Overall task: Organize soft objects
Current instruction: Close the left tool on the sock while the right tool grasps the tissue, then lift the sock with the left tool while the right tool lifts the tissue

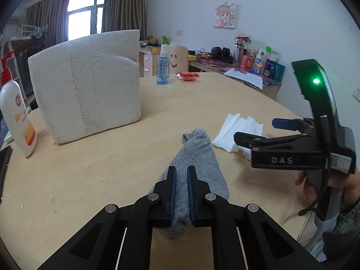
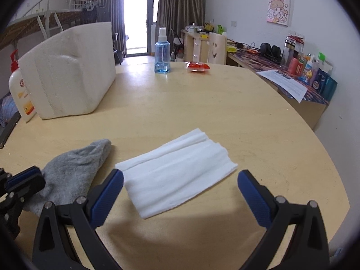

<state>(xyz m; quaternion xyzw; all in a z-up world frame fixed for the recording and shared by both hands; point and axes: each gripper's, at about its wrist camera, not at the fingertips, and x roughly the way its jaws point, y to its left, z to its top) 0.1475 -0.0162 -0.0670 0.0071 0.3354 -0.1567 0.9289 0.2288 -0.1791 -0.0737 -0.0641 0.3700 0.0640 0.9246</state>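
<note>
- Left gripper (image 1: 181,175) is clamped on the sock (image 1: 193,168), which still lies on the table (image 1: 90,180). The grip is near one end, so the rest may drag on a lift.
- Right gripper (image 2: 180,180) stands wide above the tissue (image 2: 177,175), holding nothing. The thin layers could split, or the pads could scrape wood.
- The two tools are close together and may collide.
</note>
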